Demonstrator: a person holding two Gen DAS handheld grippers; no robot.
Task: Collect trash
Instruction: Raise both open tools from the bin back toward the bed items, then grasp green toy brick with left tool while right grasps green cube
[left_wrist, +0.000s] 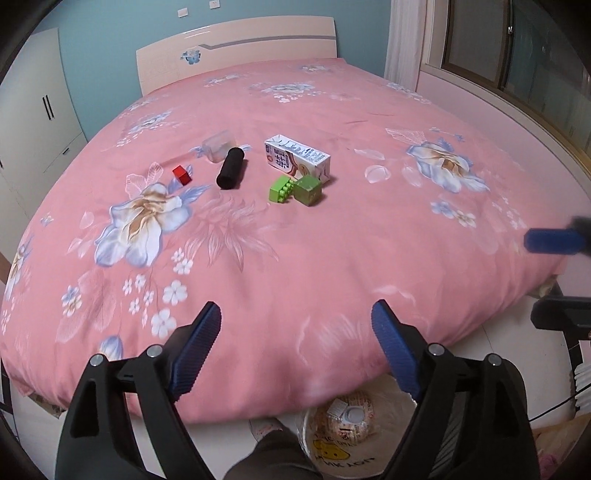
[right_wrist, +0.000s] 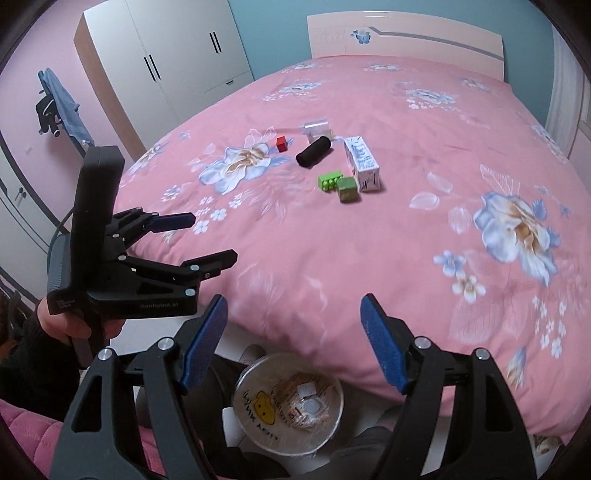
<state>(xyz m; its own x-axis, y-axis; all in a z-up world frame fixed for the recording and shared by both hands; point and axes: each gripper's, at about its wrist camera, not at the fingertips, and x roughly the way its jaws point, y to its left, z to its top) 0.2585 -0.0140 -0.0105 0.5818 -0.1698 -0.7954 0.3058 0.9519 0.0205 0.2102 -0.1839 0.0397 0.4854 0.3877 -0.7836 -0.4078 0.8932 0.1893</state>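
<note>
From the left wrist view, your left gripper (left_wrist: 295, 339) has its jaws spread, empty; the milk carton (left_wrist: 297, 158) lies at centre on the bed (left_wrist: 332, 266), light, crushable. From the right wrist view, your right gripper (right_wrist: 293, 343) is spread, empty too; pinch the carton across its narrow sides.

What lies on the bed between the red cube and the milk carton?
Between the red cube and the milk carton lies the black cylinder, with a clear plastic container just behind it. Both wrist views show this.
</note>
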